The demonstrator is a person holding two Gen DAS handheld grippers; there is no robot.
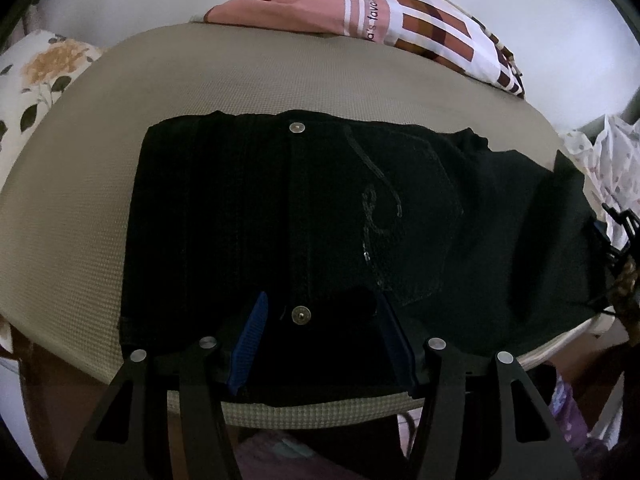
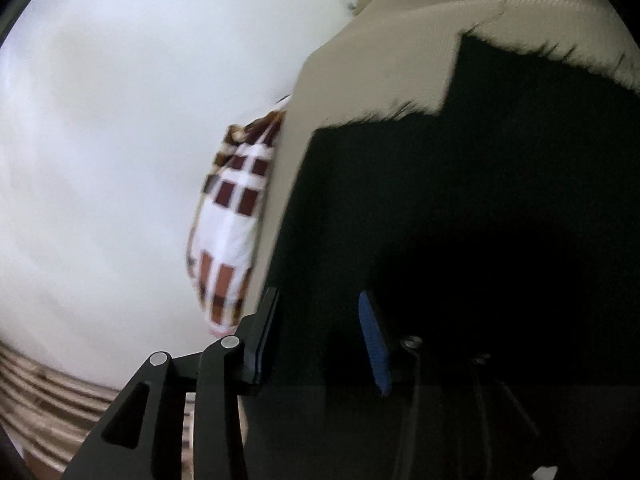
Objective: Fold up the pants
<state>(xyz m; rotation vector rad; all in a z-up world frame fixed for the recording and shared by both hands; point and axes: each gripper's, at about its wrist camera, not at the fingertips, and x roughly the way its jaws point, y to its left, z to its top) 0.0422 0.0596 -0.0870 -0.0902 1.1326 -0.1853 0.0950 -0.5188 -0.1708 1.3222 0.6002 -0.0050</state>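
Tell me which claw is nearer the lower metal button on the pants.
Left. The left claw straddles the lower metal button; the right claw is over plain black cloth, no button in its view.

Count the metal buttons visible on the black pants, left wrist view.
2. One metal button sits at the far edge of the black pants; the other is at the near edge, between the left gripper's fingers. Folded layers may hide more.

I'm seeing the right gripper (image 2: 320, 332) hanging with jaws apart over the black pants (image 2: 460, 220), which are lying on a beige surface (image 2: 400, 40); a checked cloth (image 2: 232, 216) is sitting beside it. View's blurring.
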